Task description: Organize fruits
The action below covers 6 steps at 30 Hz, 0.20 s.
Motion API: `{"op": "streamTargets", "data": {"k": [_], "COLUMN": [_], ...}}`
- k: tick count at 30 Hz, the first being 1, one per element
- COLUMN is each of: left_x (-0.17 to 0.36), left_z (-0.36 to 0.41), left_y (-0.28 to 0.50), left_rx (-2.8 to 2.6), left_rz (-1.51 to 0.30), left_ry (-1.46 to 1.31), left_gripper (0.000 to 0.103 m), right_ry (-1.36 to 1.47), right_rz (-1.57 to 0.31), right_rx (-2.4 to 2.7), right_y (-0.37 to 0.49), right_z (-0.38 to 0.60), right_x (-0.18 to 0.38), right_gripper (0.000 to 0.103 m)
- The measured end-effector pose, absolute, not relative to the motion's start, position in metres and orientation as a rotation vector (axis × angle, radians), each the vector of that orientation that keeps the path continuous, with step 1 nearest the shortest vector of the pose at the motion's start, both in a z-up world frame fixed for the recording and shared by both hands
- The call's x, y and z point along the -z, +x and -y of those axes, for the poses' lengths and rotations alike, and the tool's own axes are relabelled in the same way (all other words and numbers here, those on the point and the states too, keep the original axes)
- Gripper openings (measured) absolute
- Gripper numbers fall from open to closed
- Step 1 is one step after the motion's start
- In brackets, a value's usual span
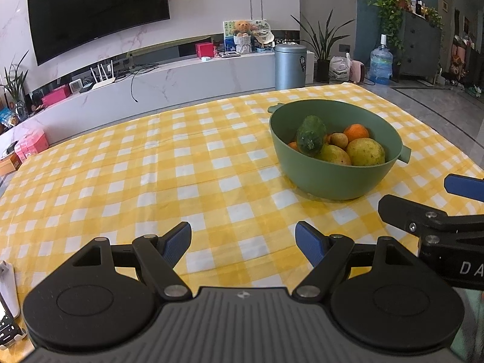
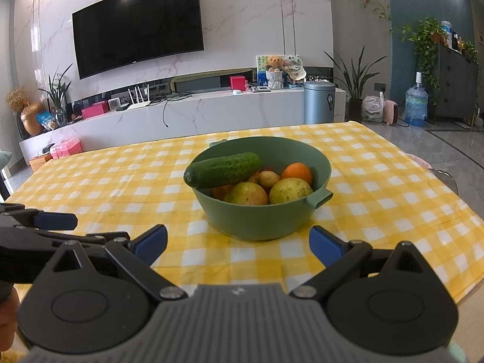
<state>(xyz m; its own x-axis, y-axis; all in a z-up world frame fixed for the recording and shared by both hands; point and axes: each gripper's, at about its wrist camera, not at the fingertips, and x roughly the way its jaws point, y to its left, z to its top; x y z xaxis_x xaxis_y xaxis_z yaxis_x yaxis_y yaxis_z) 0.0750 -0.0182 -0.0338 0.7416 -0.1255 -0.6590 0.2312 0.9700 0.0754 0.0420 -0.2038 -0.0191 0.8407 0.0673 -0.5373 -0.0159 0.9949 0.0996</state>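
On the yellow-and-white checked tablecloth (image 2: 121, 178) stands a green bowl (image 2: 263, 220), and everything here is best placed from it. Lying across the bowl's left rim, on top of the pile, is a dark green cucumber (image 2: 224, 170), its blunt end poking out past the edge. Under and behind it sit an orange (image 2: 298, 173), a small brownish fruit (image 2: 267, 179) in the middle, and two yellow-green fruits (image 2: 289, 190) toward the near wall; they may be pears or mangoes, the lens makes that hard to call. A sliver of a second orange fruit shows beneath the cucumber. A small tab handle juts from the bowl's right side and another from the far rim.

Just short of the bowl, on the near side, the right gripper (image 2: 239, 243) hangs over the cloth with its blue-padded fingers (image 2: 151, 240) spread wide, nothing between them. Left of the bowl and also nearer, the left gripper (image 1: 243, 242) is likewise parted wide and empty above the checks. The two tools sit side by side, close together.

Beyond the bowl, past the far edge of the table, a grey bin (image 2: 319, 102) stands by a long white marble console, with a black television (image 2: 137, 27) on the wall above.
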Motion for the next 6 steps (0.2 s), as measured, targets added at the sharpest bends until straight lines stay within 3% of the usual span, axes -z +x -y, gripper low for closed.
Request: {"op": "streamTargets", "data": {"k": [6], "left_x": [0.0327], "left_z": [0.0183], "left_y": [0.0725], "left_rx": [0.199], "left_rz": [-0.692], "left_ry": [0.166], "left_gripper": [0.092], "right_ry": [0.092], "right_rz": [-0.573], "right_rx": [-0.044], "right_y": [0.0417], "right_z": [0.2042], "right_x": [0.0194], "right_gripper": [0.096]}}
